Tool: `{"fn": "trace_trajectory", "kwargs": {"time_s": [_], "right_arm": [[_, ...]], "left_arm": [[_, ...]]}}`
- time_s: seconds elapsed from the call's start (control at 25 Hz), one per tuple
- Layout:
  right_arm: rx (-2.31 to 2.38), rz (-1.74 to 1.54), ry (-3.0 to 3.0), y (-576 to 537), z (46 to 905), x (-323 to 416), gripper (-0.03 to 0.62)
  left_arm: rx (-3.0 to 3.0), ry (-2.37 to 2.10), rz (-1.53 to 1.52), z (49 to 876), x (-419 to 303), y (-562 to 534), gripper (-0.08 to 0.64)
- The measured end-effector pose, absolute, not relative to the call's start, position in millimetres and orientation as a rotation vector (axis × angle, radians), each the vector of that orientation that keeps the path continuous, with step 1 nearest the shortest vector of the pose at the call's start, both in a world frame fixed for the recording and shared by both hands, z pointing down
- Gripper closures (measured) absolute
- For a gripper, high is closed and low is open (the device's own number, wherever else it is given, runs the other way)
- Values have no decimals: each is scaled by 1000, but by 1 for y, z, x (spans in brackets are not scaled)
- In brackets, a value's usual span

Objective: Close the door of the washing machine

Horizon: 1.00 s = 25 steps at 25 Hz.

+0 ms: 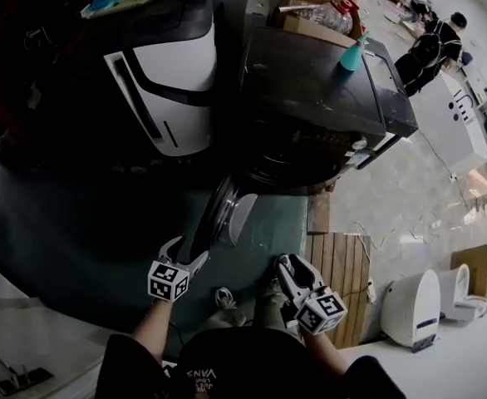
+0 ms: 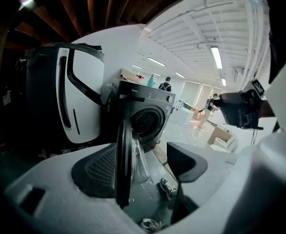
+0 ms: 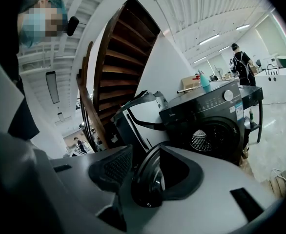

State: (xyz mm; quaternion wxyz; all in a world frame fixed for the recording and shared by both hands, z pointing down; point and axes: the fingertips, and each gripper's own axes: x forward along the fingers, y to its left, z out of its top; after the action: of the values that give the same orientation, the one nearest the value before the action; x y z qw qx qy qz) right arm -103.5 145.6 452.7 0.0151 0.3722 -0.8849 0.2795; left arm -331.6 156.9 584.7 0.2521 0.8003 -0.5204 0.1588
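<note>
A dark front-loading washing machine [image 1: 310, 98] stands ahead of me, with its round door [image 1: 223, 210] swung out towards me. My left gripper [image 1: 185, 252] hangs open just below the door's outer edge. In the left gripper view the door [image 2: 125, 165] shows edge-on between the open jaws of the left gripper [image 2: 143, 167], close to the left pad [image 2: 96, 172]; no pad presses on it. My right gripper [image 1: 289, 264] is open to the right of the door and holds nothing. In the right gripper view, the right gripper [image 3: 148, 172] frames the door [image 3: 150, 184], with the drum opening [image 3: 204, 140] beyond.
A white and black appliance [image 1: 173, 90] stands to the left of the washer. A teal bottle [image 1: 351, 56] and a cardboard box [image 1: 318, 7] are on and behind it. A wooden pallet [image 1: 339, 264] and white fixtures [image 1: 414, 306] lie at the right. A person [image 1: 430, 48] is far off.
</note>
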Motion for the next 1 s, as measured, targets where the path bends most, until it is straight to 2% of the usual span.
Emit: {"fn": "trace_trajectory", "kwargs": {"time_s": [0.56,1.0], "right_arm": [[1151,935,-2604,114,509,-47,437],[1141,1002,-2571,99,531,-28,437]], "left_arm": [[2010,-1302,638,674,-317,84,199],[1965,-1239,640,679,-287,80,153]]}}
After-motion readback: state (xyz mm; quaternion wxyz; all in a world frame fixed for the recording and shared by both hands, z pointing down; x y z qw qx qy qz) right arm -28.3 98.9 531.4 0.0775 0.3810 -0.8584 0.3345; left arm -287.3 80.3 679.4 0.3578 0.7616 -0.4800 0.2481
